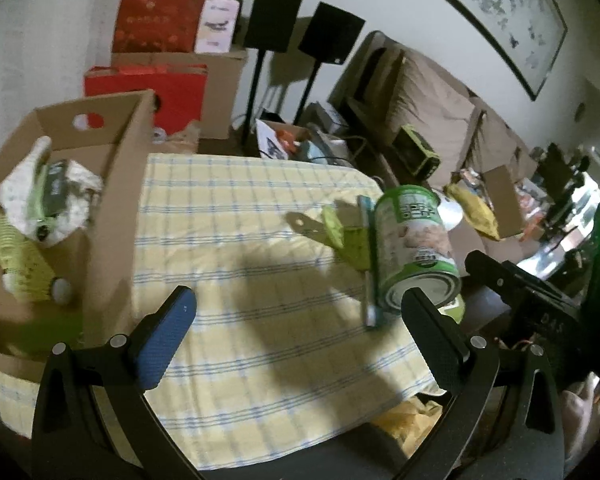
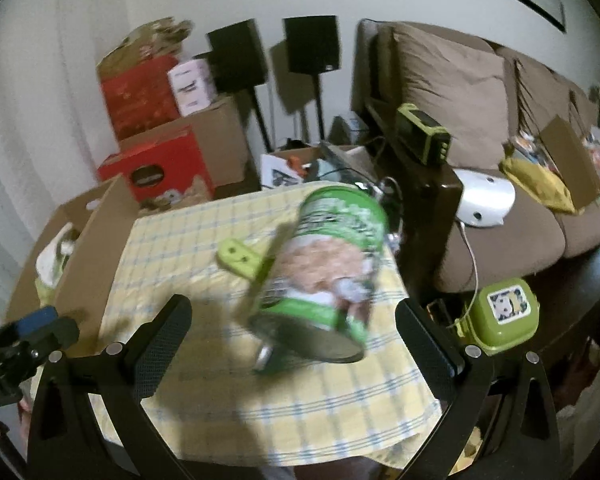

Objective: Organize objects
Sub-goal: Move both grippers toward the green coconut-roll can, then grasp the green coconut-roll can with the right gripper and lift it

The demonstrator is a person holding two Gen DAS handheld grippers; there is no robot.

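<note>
Both grippers' fingers wide, empty; green can [image 2: 327, 270] on tablecloth [image 1: 260, 280]; box [image 1: 116, 184] contents visible left view only.

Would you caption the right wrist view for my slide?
Open right gripper facing a green can on the checked tablecloth.

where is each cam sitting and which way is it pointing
Left wrist: rides the left gripper, facing forward over the table to the box at its left; own open jaws frame the bottom, and the right gripper shows at right.
Right wrist: rides the right gripper, facing the can with the sofa behind; own open jaws show, and the left gripper at far left.
Shared: can, green tool, box, table, speakers.
</note>
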